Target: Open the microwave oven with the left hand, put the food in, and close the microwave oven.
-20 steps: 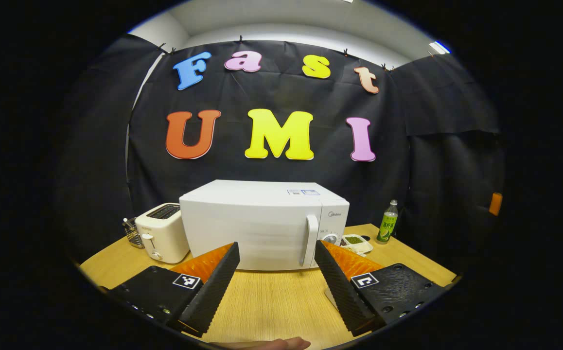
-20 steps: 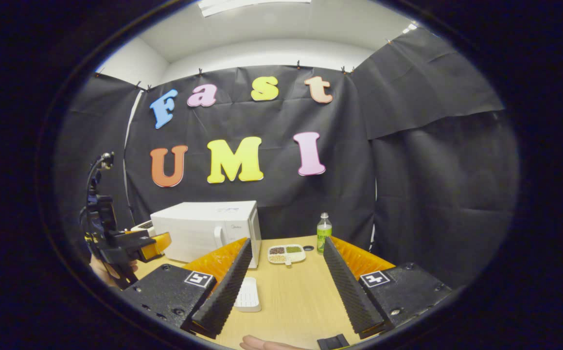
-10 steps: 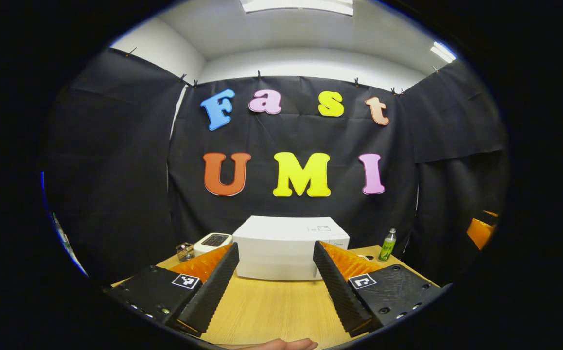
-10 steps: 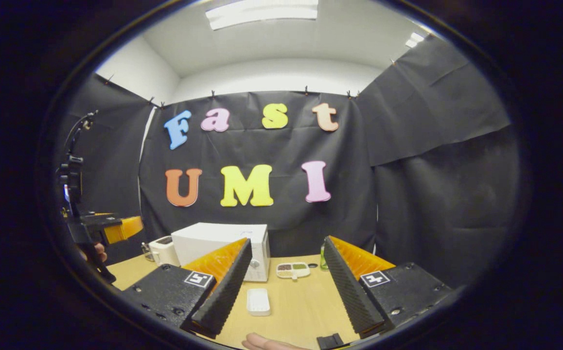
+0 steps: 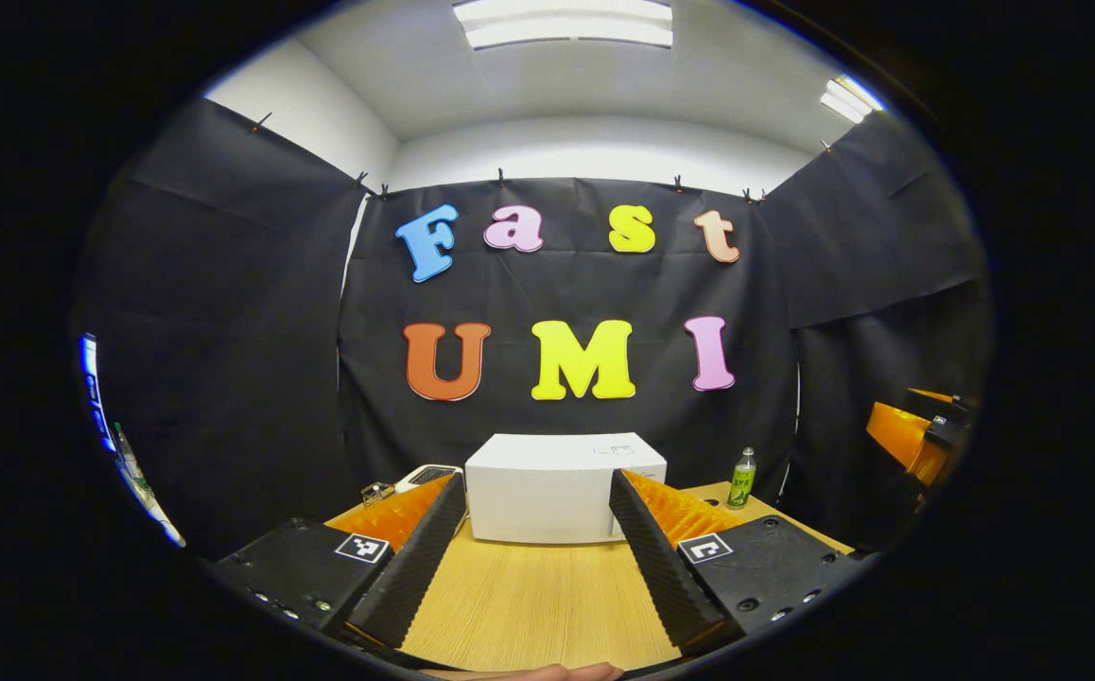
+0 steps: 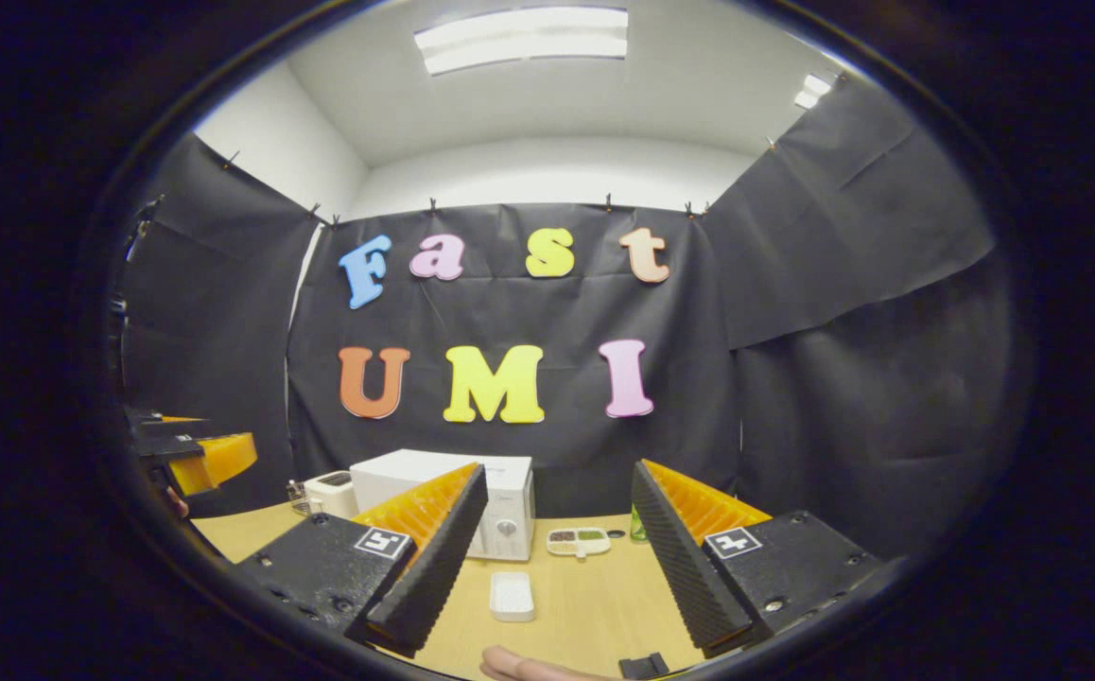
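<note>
in the left gripper view i look across a pale wooden bench (image 5: 529, 605) in a booth hung with black cloth, under a white ceiling with lit strip lights (image 5: 562, 21). the microwave oven (image 5: 562, 487) is a white box at the far side of the bench against the cloth, its door shut. a toaster (image 5: 426, 476) sits just beside it on one side, a green bottle (image 5: 742, 478) stands apart on the other. my left hand-held gripper (image 5: 533, 525) hangs above the near bench, released, fingers spread wide with nothing between them. my other hand-held gripper shows at the edge of this view.

in the right gripper view the same bench (image 6: 595, 605) runs to the cloth wall. the microwave oven (image 6: 500, 501) stands at the back, partly behind one finger, control panel facing me. a divided tray of food (image 6: 578, 541) lies near it on the bench, a small white dish (image 6: 512, 596) lies nearer to me. my right hand-held gripper (image 6: 557, 558) is released, holding nothing.
</note>
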The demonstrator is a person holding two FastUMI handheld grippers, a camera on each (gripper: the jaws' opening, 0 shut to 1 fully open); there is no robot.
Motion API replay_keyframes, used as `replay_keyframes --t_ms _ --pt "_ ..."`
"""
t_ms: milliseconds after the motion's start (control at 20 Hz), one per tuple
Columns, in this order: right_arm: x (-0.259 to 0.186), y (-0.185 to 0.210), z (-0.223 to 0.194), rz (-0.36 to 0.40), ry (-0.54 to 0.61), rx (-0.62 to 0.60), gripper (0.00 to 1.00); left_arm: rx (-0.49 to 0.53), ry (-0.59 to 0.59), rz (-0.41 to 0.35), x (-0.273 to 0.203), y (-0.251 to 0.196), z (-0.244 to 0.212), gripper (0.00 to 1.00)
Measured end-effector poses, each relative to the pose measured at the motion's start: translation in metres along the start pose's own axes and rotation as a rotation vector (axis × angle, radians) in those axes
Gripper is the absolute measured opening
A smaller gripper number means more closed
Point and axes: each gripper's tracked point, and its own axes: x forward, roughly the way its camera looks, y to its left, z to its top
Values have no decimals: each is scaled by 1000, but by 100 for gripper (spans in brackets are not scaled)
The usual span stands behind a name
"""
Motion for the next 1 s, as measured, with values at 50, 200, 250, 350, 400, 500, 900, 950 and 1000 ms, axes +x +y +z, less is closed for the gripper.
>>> replay_keyframes --t_ms 50,200,250,350,400,500,900,950,1000 --pt "1 -2 0 -3 3 5 98 0 -4 -3 -1 0 1 84" --pt "-1 -6 1 -12 1 6 98 -5 -4 -12 0 -3 0 84" --pt "-1 -6 1 -11 0 5 98 -8 -1 -18 1 -5 -2 84" --pt "-3 -5 2 -5 -6 8 98 -12 -5 -20 0 -2 -1 95" --pt "-5 -5 2 -3 -5 10 91 -15 -14 -19 1 -2 0 95" --pt "-6 -8 1 -6 -3 15 91 -18 -19 -36 -2 -5 0 95" --pt "-3 -11 -6 -6 29 28 98 -30 -81 -47 -7 -5 10 84" --pt "-4 -11 -7 -5 30 29 98 -39 -88 -49 -9 -5 11 84" --pt "-4 -11 -6 -4 29 30 98 -48 -96 -48 -10 -2 14 95"
